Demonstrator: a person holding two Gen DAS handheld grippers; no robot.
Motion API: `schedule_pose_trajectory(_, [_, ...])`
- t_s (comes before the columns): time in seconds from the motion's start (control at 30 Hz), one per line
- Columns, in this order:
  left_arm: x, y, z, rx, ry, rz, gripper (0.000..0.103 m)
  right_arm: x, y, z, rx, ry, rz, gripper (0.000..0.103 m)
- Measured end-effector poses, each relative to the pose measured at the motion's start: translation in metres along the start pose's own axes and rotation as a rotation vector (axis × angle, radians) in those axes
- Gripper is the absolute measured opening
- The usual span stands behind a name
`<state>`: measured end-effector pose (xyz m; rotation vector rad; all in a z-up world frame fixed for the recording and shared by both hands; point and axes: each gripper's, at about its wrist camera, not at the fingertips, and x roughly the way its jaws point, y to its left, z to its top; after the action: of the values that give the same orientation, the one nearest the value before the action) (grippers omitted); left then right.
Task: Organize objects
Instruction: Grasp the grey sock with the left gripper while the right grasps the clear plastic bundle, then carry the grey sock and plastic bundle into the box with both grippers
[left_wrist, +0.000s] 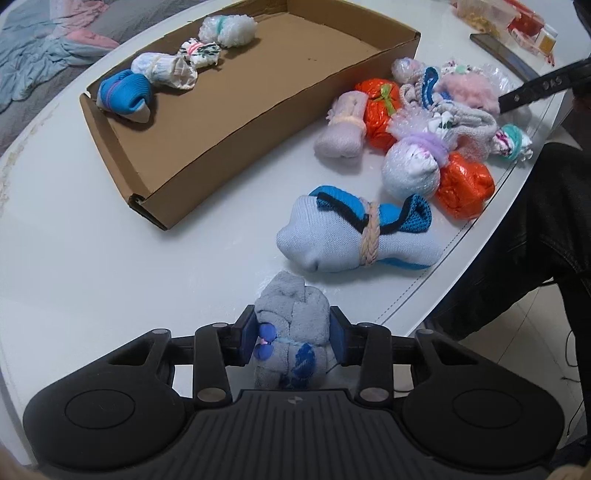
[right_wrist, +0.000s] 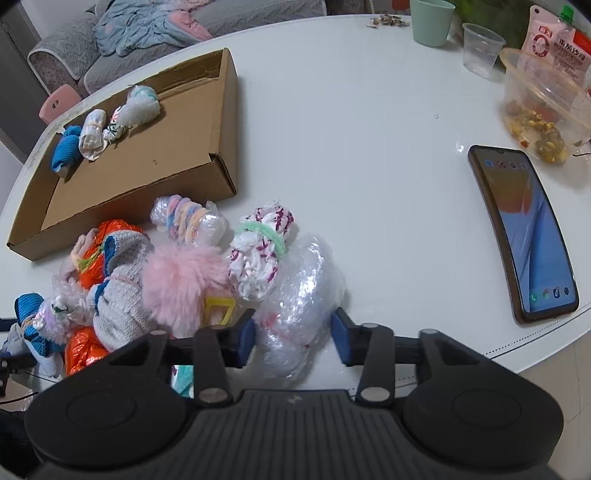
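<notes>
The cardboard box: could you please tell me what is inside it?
Four tied bundles in a row along one wall of the box: blue, white, striped, fluffy white. The rest of the floor is bare; nothing hidden.

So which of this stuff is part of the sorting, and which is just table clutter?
Job: box, four bundles in it, loose bundle pile, grey bundle in left tool, clear bundle in right tool.
Clutter: phone, cups, snack bowl.
</notes>
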<state>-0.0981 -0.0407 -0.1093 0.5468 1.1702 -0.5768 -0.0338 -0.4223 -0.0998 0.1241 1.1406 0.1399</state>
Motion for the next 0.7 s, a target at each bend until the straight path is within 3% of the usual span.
schedule_pose_trajectory(0.23, [-0.032, 0.010, 0.006, -0.020, -0.014, 0.021, 0.046, -0.018, -0.008, 0.007, 0.000, -0.036, 0.008, 0.037])
schedule_pose_trajectory(0.5, [-0.102, 0.058, 0.057, -0.201, -0.247, -0.007, 0.046, -0.057, -0.012, 0.039, -0.050, -0.124, 0.004, 0.037])
schedule_pose_trajectory(0.7, [-0.099, 0.077, 0.132, -0.281, -0.375, -0.012, 0.046, -0.073, 0.012, 0.108, -0.161, -0.216, 0.045, 0.037])
